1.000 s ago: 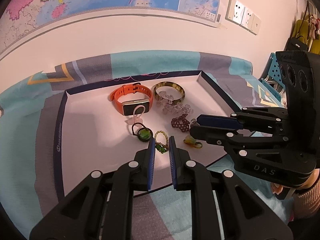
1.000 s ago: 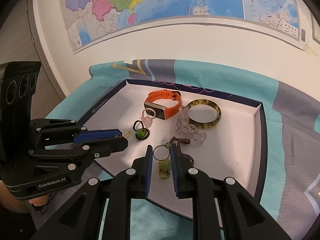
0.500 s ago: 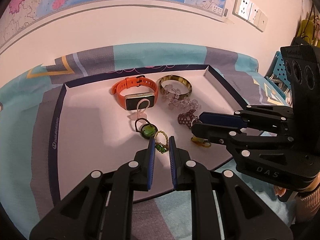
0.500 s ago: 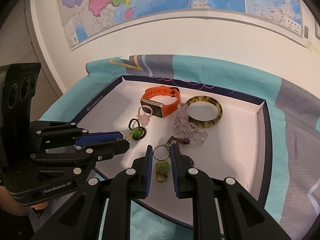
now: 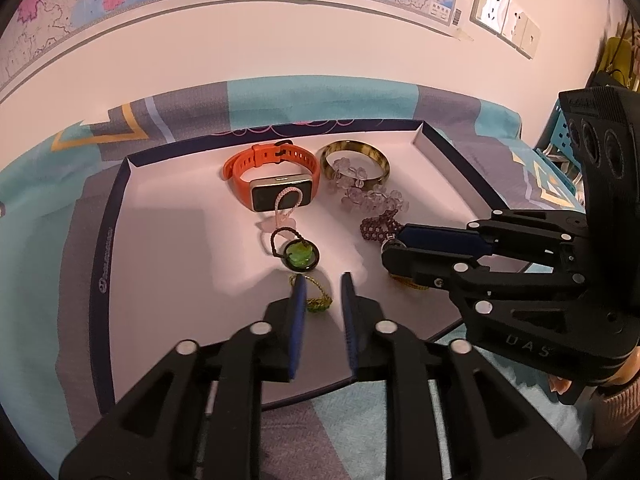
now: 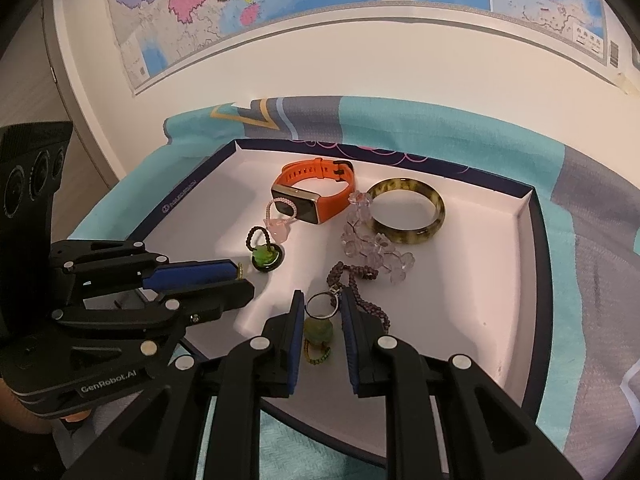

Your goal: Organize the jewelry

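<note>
Just been opening, left gripper (image 5: 323, 280) jaws now free of gold-green charm (image 5: 318, 303); lift straight, without dragging it.

I'm seeing warm, slightly pinkish indoor light in my left wrist view, cooler and whiter in the right. The white tray floor (image 5: 168, 264) is the brightest patch, with soft-edged shadows spreading from the gripper fingers (image 5: 298, 308) across it, so the light falls from above and behind me. There's a mild sheen on the watch face (image 5: 280, 195) and a small glint on the bangle (image 6: 408, 210). Focus is crisp at the centre. Heavy fisheye bending: the wall map's border (image 6: 360, 12) bows into an arc, and both frames fade to black vignette at the corners. The far-right clutter in the left view smears softly.
</note>
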The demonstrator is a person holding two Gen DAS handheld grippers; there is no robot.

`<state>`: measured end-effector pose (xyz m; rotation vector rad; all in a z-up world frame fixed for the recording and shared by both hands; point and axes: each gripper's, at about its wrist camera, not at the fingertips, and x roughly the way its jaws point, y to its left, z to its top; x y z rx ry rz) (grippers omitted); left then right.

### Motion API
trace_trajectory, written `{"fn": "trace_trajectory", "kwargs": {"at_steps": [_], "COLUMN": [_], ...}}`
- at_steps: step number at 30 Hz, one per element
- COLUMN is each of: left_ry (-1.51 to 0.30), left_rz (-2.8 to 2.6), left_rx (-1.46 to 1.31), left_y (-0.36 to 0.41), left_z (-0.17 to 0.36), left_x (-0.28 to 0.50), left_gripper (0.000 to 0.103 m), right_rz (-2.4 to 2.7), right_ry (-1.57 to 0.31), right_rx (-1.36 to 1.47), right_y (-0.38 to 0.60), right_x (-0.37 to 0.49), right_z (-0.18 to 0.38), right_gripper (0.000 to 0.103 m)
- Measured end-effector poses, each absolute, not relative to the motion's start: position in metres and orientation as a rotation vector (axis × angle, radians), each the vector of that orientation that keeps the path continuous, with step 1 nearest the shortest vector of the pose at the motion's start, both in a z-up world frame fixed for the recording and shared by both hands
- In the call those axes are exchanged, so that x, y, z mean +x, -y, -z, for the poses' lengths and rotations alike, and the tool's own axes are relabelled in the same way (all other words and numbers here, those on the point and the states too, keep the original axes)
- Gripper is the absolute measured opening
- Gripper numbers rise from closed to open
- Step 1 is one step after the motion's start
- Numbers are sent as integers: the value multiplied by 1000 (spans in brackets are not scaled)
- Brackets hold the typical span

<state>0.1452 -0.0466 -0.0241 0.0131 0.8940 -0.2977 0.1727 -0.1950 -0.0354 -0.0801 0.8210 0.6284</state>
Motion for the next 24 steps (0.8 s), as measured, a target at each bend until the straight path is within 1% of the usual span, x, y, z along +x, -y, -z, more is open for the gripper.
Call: {"fn": "trace_trajectory", "kwargs": {"at_steps": [2, 3, 5, 6, 7, 9, 10, 11, 13, 14, 15, 16, 17, 18, 19, 21, 23, 24], "left_ry": [-889, -883, -867, -861, -856, -828, -818, -806, -783, -773, -762, -755, -747, -735, -730, -727, -726, -729], "left_rz": [295, 289, 274, 277, 278, 266, 262, 255, 249, 243, 233, 226, 219, 208, 205, 193, 174, 158], "left_rx": [10, 12, 25, 23, 19, 17, 21, 23, 24, 27, 32, 34, 36, 38, 37, 34, 28, 24], "left_y": [45, 44, 42, 41, 39, 34, 32, 29, 25, 23, 21, 20, 19, 19, 18, 17, 16, 16], "left_z": [23, 22, 19, 17, 16, 10, 8, 5, 0, -1, -3, -4, -6, -7, -8, -9, -9, -9], "left_x": [143, 141, 136, 133, 131, 121, 117, 111, 101, 95, 88, 84, 80, 74, 70, 63, 56, 53], "left_gripper": [29, 34, 38, 42, 50, 59, 63, 65, 77, 80, 86, 93, 95, 97, 97, 97, 97, 97], "right_rz": [-626, -626, -623, -622, -620, -612, -608, -604, -601, -599, -594, -593, -590, -585, -580, -568, -532, -517], "right_ry": [-815, -811, -795, -789, -778, -753, -742, -733, -720, -714, -707, -703, -699, -692, -683, -671, -651, -641], "right_rx": [-74, -69, -62, -61, -58, -51, -48, -46, -45, -42, -36, -33, -30, -33, -37, -47, -76, -86], "right_y": [196, 198, 201, 203, 205, 210, 213, 215, 218, 220, 222, 224, 225, 225, 225, 225, 223, 223], "right_x": [171, 170, 167, 164, 161, 153, 149, 144, 137, 133, 127, 124, 120, 115, 110, 102, 91, 86], "right_z": [33, 32, 29, 27, 24, 19, 17, 15, 13, 12, 11, 11, 11, 10, 10, 9, 8, 9], "right_gripper": [20, 26, 29, 30, 33, 45, 48, 54, 60, 65, 69, 72, 79, 83, 84, 93, 96, 96]}}
